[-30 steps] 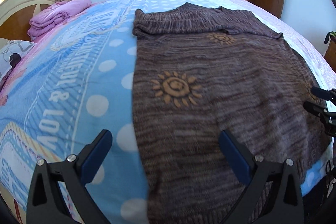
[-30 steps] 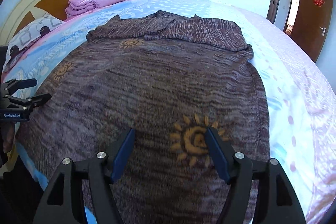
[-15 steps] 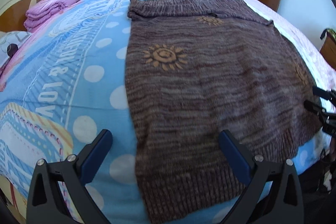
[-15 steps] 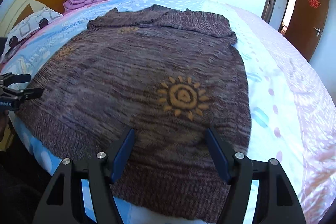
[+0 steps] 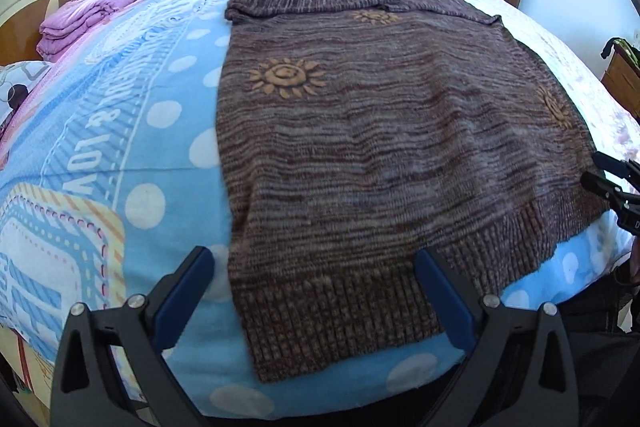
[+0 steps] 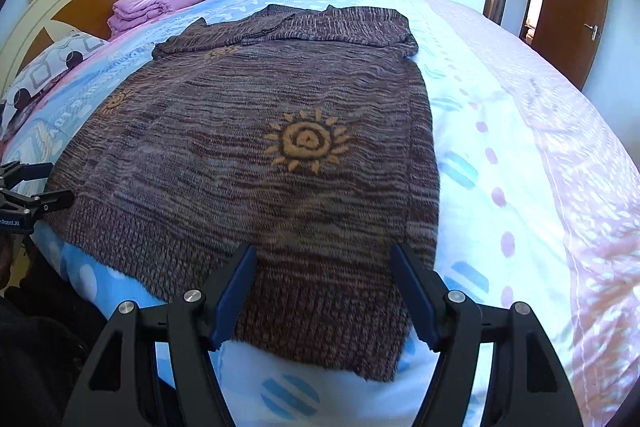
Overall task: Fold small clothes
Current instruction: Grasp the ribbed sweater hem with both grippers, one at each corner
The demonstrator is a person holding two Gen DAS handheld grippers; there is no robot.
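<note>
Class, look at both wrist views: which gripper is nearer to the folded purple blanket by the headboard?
Left. The left gripper is at the sweater's hem corner on the purple blanket's side; the right gripper is at the opposite hem corner.

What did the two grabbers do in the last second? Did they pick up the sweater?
No. Both pulled back toward the near edge of the bed, so the ribbed hem now shows in front of them. The left gripper and right gripper stayed open and took hold of nothing. The brown sweater still lies flat on the bedspread, sleeves folded across the top, and the pink blanket hasn't moved.
</note>
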